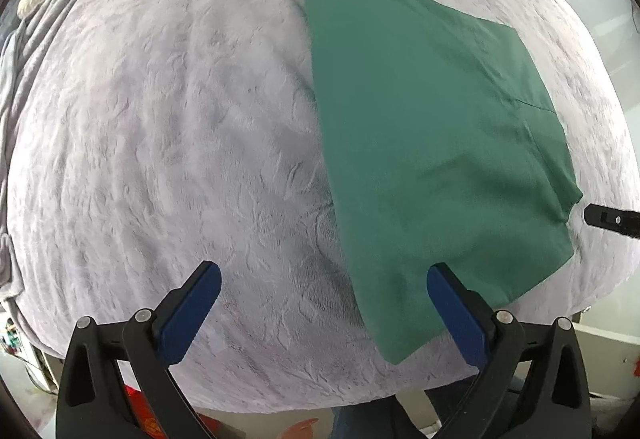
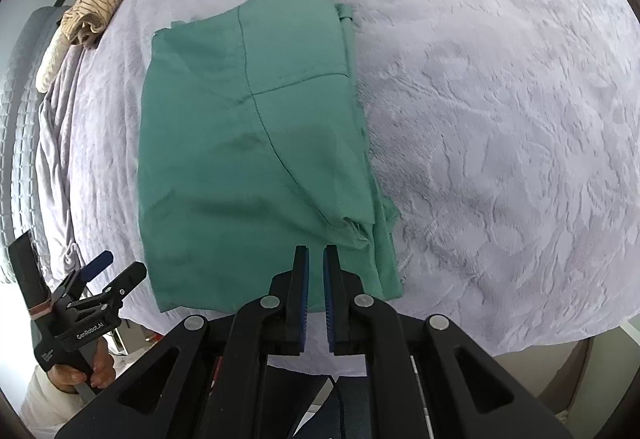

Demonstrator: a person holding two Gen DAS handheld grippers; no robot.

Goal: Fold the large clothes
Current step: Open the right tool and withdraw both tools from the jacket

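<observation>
Most of the folding looks done to me: the green garment lies on the bed as a flat, long, several-layered rectangle with stitched seams on top, and perhaps one more fold across remains. Its cloth is thin, smooth and woven, while the lilac bed cover is plush and swirled. The left hand-held gripper hangs released over the garment's near corner, and the right hand-held gripper is almost clenched, grasping nothing.
</observation>
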